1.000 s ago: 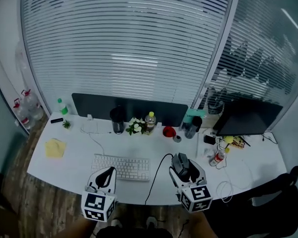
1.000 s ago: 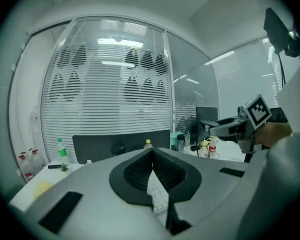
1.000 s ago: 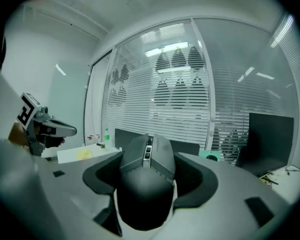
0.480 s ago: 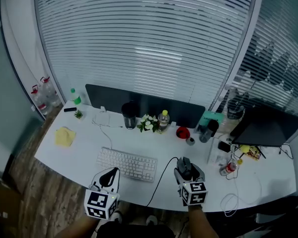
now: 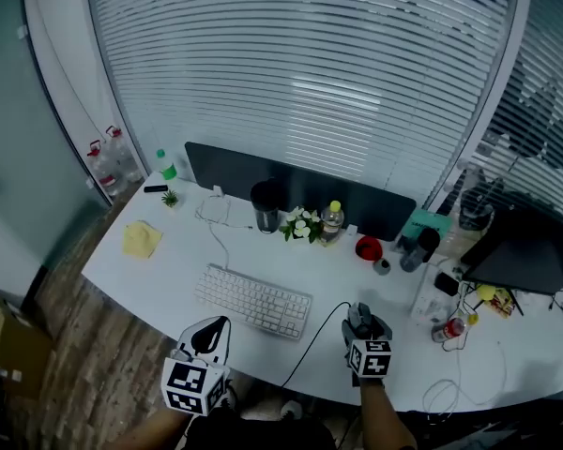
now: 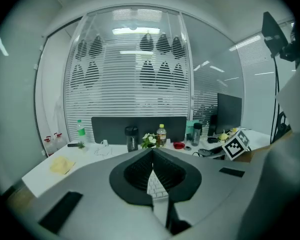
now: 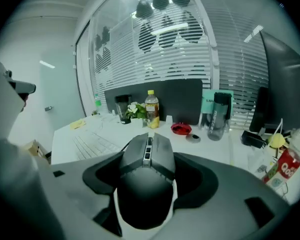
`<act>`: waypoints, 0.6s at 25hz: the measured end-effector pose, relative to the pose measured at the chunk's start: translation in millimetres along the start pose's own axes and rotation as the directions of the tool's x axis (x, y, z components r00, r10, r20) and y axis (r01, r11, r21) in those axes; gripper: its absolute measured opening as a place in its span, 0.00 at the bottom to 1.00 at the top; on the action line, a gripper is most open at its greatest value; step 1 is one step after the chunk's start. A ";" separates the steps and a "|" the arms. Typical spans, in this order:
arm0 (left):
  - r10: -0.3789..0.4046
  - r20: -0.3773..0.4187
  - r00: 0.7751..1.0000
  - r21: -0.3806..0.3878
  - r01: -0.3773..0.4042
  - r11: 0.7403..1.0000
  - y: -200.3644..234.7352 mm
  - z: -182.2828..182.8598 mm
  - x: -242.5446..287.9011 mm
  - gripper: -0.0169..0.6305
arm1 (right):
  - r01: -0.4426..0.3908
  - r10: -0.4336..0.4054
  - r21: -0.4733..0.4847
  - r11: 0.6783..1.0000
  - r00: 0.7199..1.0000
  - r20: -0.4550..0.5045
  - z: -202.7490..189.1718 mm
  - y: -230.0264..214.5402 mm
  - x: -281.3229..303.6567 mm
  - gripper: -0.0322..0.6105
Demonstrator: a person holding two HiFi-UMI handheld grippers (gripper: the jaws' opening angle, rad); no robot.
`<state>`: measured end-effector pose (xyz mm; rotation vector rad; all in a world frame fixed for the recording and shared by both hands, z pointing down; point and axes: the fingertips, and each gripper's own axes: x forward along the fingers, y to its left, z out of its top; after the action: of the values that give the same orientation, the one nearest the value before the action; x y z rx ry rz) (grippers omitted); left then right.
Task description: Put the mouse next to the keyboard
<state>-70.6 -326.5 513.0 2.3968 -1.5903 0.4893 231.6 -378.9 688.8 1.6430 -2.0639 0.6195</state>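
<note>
The right gripper [image 5: 360, 314] is holding the mouse [image 7: 145, 181]: its jaws are standing wide on either side of the dark body and pressing on its flanks, with the scroll wheel and buttons pointing away toward the far side of the desk [image 5: 169, 279]. Seen from the head view, the mouse is sitting in that grip over the near edge of the desk, to the right of the keyboard [image 5: 253, 300] and clearly apart from it; whether its underside is touching the desk cannot be told. A black cable [image 5: 311, 337] is running from the mouse leftward and down over the near edge, passing between mouse and keyboard. The left gripper [image 5: 217, 323] is hanging at the near edge in front of the keyboard's left half, its jaws drawn together so that the tips are meeting and nothing is being gripped; only a sliver of white keys is showing through the hollow between the pads. Along the far side of the desk, in front of a low dark panel [image 5: 291, 190], a dark tumbler [image 5: 266, 207], a small bunch of white flowers [image 5: 303, 224], a bottle with a yellow cap [image 5: 332, 221] and a red bowl [image 5: 368, 247] are standing in a row from left to right. A yellow cloth [image 5: 143, 239] is lying well to the left of the keyboard, and a red-labelled bottle [image 5: 448, 329] is standing to the right of the mouse.
</note>
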 end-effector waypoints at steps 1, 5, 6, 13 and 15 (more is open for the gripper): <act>0.011 -0.003 1.000 -0.003 -0.011 1.000 0.3 -0.7 -1.5 0.07 | 0.002 -0.002 0.004 1.000 1.000 -0.013 -6.5 -3.2 5.9 0.52; 0.060 -0.016 0.998 0.000 -0.060 0.998 5.2 -5.1 -9.3 0.07 | 0.008 -0.007 0.017 1.000 0.998 -0.068 -33.7 -12.3 30.3 0.52; 0.074 -0.019 0.997 -0.003 -0.074 0.997 7.2 -6.1 -11.3 0.07 | 0.006 -0.004 0.022 1.000 0.996 -0.088 -41.3 -13.6 36.6 0.52; 0.147 -0.030 0.989 -0.027 -0.148 0.989 17.2 -12.4 -24.9 0.07 | -0.005 0.012 0.042 0.999 0.984 -0.179 -73.0 -16.8 67.1 0.52; 0.159 -0.041 0.986 -0.029 -0.160 0.987 18.9 -16.1 -27.3 0.07 | -0.004 0.012 0.045 0.999 0.981 -0.192 -77.0 -16.4 72.9 0.52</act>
<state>-100.2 -304.8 517.1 2.2333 -1.7683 0.5313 236.8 -394.4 794.9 1.5337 -1.9314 0.7995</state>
